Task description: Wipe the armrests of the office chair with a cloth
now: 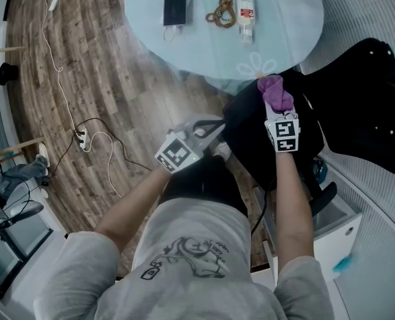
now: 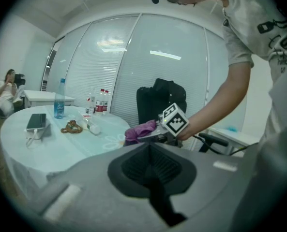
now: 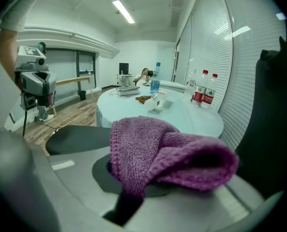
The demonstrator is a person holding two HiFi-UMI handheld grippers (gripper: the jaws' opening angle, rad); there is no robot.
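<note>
My right gripper (image 1: 278, 109) is shut on a crumpled purple cloth (image 1: 276, 92), held over the front of the black office chair (image 1: 260, 145) close to the round table. In the right gripper view the cloth (image 3: 167, 156) fills the jaws and hides the fingertips; a black padded part of the chair (image 3: 78, 138) lies just left of it. My left gripper (image 1: 209, 129) hovers at the chair's left side, jaws shut with nothing between them (image 2: 152, 168). The left gripper view shows the cloth (image 2: 141, 131), the backrest (image 2: 160, 103) and a black armrest (image 2: 213, 140).
A round table (image 1: 284, 39) with a pale cloth carries a dark phone (image 1: 175, 5), a small bottle (image 1: 246, 9) and a bead string (image 1: 222, 12). Cables and a power strip (image 1: 82, 139) lie on the wood floor. A white cabinet (image 1: 334, 235) stands at the right. A seated person (image 2: 7, 88) is far off.
</note>
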